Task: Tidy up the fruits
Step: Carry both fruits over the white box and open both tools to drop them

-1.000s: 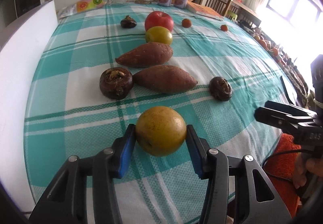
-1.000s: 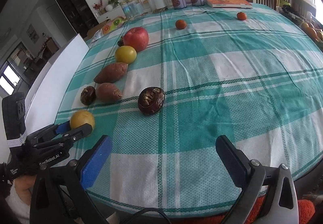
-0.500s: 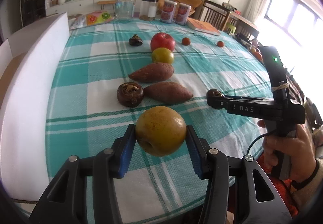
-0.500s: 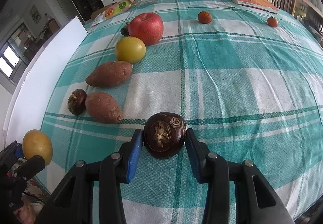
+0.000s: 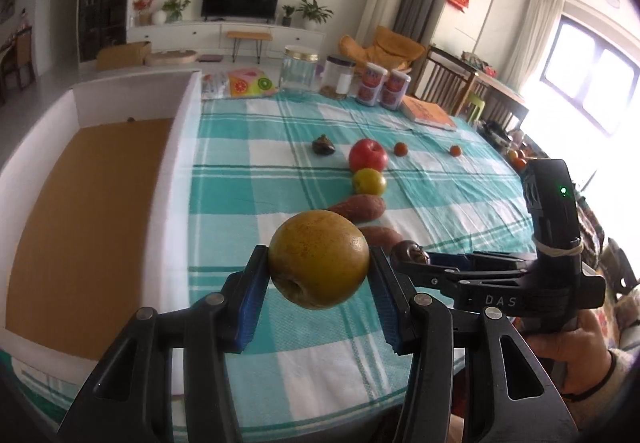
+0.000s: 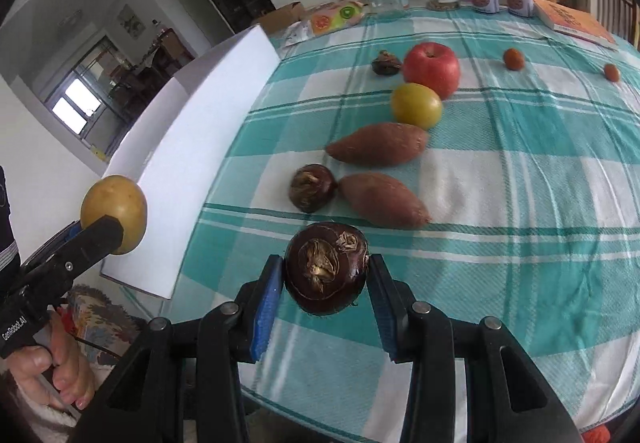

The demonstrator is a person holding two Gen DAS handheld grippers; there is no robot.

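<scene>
1. Clearly, a yellow-brown pear is pinched between the blue pads of the left gripper, raised above the checked tablecloth.
2. A dark brown water chestnut is clamped by the right gripper, above the tablecloth's near edge.
3. Beyond, two sweet potatoes are laid on the tablecloth.

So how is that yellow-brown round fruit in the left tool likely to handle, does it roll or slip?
The yellow-brown fruit is near-spherical, so it would probably roll if set loosely on the flat tablecloth. Its skin looks smooth and firm, and only the left tool pads at its sides hold it, so it might twist or slip under a light grip.
</scene>
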